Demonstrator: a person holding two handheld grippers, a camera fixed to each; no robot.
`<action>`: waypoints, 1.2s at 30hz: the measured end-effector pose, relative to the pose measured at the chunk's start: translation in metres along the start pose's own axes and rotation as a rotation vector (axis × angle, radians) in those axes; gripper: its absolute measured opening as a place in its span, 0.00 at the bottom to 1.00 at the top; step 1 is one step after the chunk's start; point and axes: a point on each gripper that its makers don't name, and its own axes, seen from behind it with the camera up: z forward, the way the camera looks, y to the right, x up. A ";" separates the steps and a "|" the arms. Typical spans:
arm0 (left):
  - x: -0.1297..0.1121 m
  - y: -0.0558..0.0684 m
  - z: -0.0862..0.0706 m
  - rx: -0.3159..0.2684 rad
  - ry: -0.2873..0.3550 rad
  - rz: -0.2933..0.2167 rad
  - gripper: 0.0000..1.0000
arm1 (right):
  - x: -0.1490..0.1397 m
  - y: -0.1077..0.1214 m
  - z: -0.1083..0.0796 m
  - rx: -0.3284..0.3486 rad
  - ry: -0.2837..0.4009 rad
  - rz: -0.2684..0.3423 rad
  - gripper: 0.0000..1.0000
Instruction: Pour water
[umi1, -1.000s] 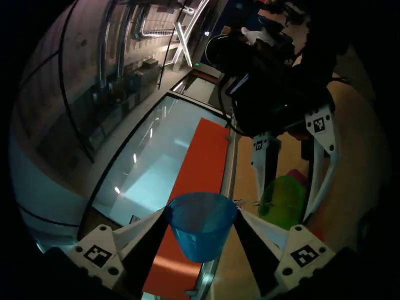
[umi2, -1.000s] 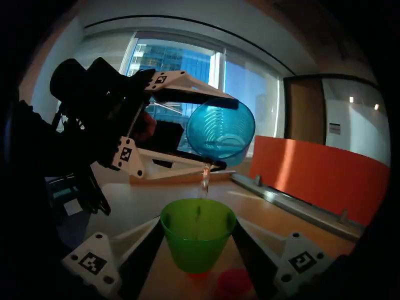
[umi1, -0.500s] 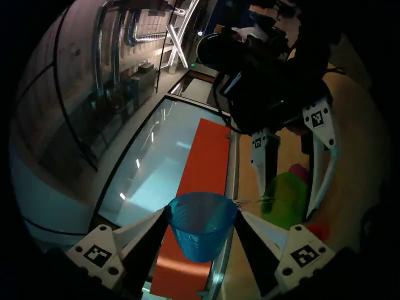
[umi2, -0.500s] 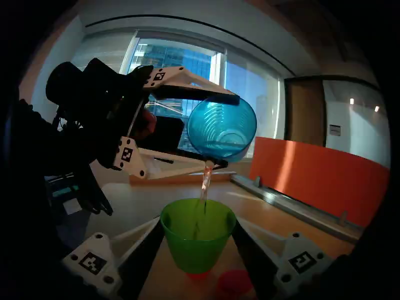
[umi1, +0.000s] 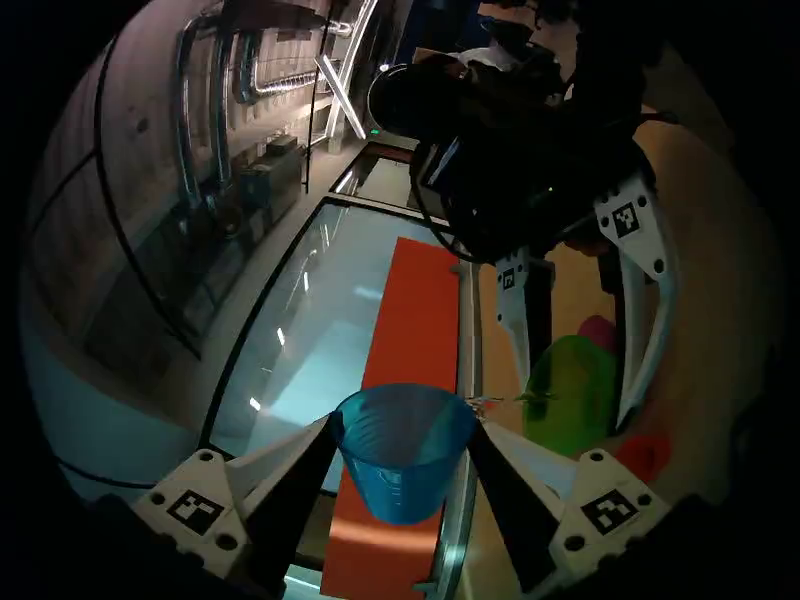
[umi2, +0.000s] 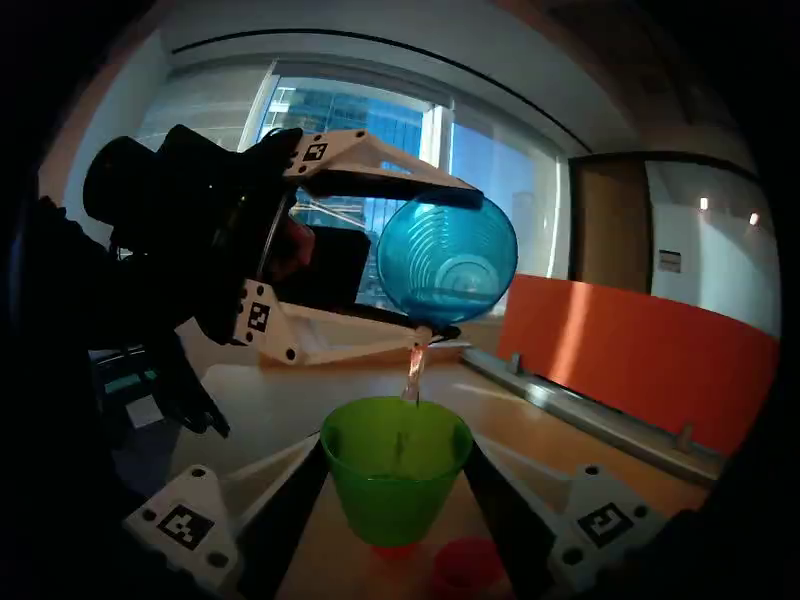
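Observation:
In the left gripper view my left gripper (umi1: 405, 455) is shut on a blue cup (umi1: 403, 462), which is tipped onto its side. The right gripper view shows that blue cup (umi2: 447, 262) with its mouth facing the camera, held by the left gripper (umi2: 455, 262) above a green cup (umi2: 396, 468). A thin stream of water (umi2: 413, 372) falls from the blue cup's lower rim into the green cup. My right gripper (umi2: 396, 465) is shut on the green cup, upright over the wooden table (umi2: 560, 430). From the left gripper view the green cup (umi1: 568, 392) sits between the right gripper's fingers (umi1: 640, 330).
An orange panel (umi2: 640, 350) runs along a metal rail (umi2: 590, 415) at the table's far right edge. A red object (umi2: 462, 562) lies on the table just under the green cup. Large windows (umi2: 330, 130) stand behind. A hand (umi2: 290, 248) holds the left gripper.
The blue cup has tipped a little further, its mouth turned more toward the right gripper's camera. The water stream keeps falling into the green cup. The green cup has stayed put.

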 end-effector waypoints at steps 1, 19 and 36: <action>0.000 0.000 0.000 0.001 0.000 0.002 0.89 | 0.000 0.000 0.000 0.000 0.000 0.000 0.90; 0.001 0.004 0.005 0.012 -0.003 0.085 0.89 | 0.001 0.002 -0.003 -0.004 0.002 -0.008 0.90; 0.016 -0.001 -0.001 0.033 0.005 0.224 0.89 | 0.003 0.001 -0.006 -0.006 0.003 -0.017 0.90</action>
